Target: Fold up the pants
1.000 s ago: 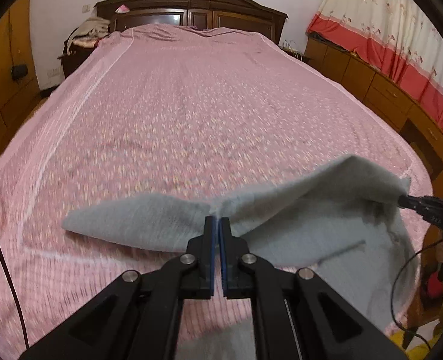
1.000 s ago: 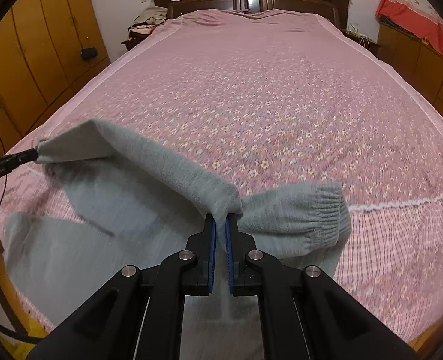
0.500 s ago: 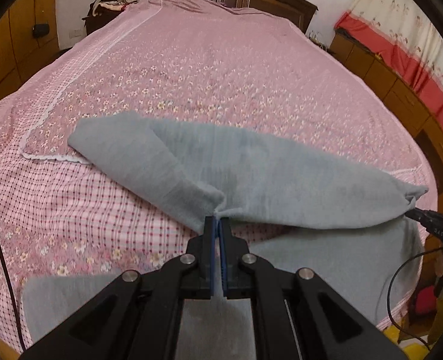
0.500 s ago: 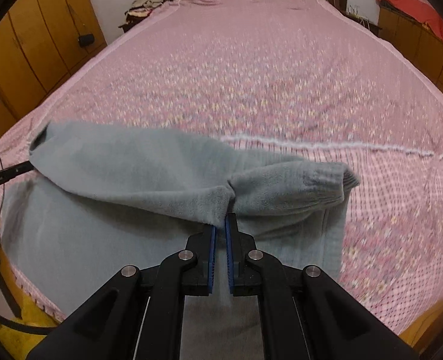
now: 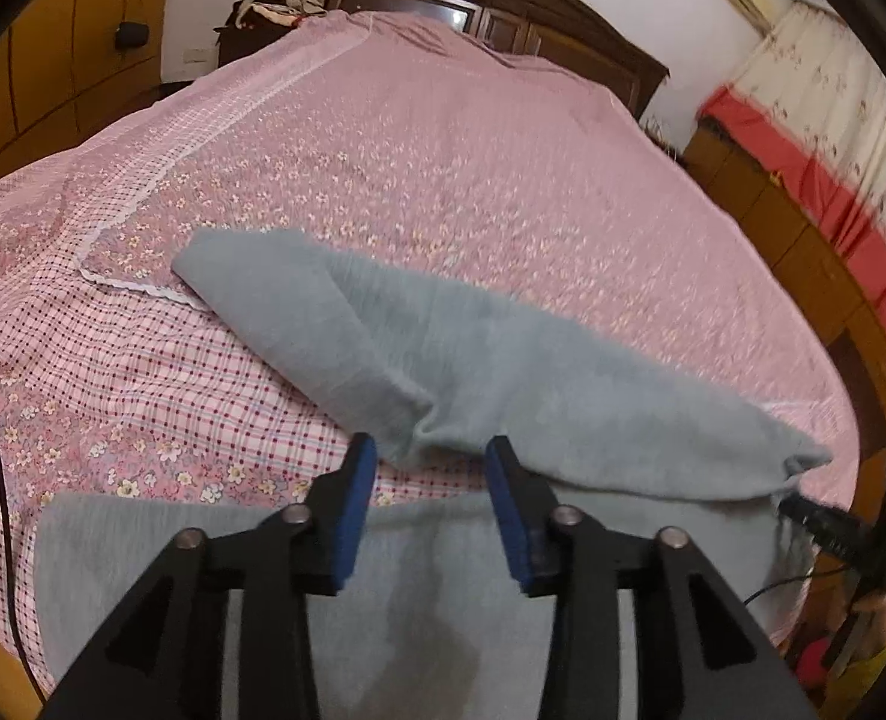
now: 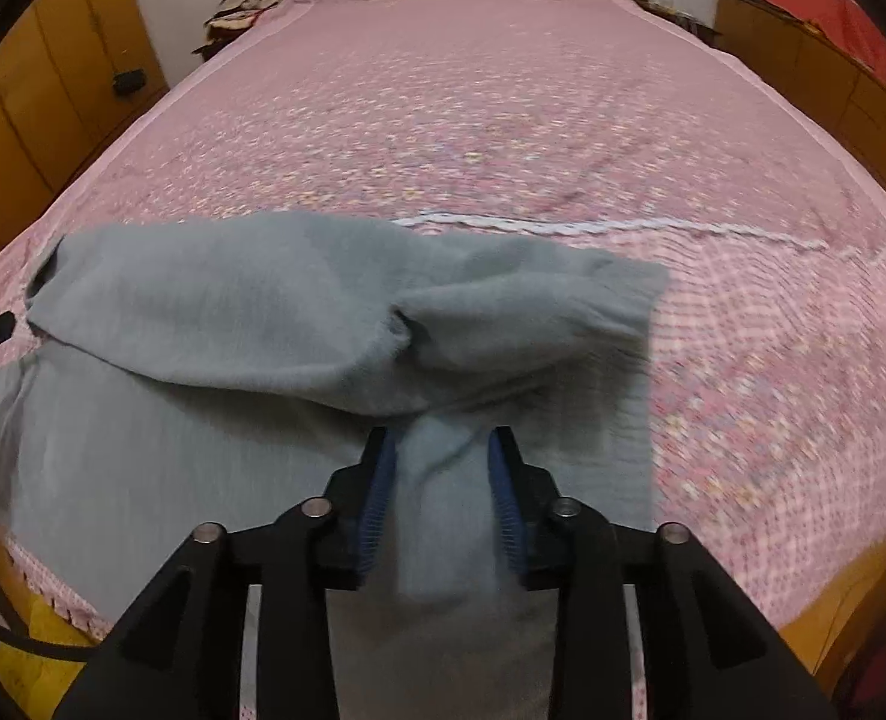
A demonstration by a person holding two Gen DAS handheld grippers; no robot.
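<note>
A wide bed under a pink floral quilt (image 5: 443, 180) carries the grey fleece pants (image 5: 503, 384), one leg folded across the lower part near the foot edge. The left gripper (image 5: 430, 468) and right gripper (image 6: 441, 456) both gape wide, holding nothing.

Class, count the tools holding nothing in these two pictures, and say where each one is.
2. The left tool stands open just short of the folded edge of the grey pants. The right tool stands open over the lower layer of the pants, gripping nothing.
</note>
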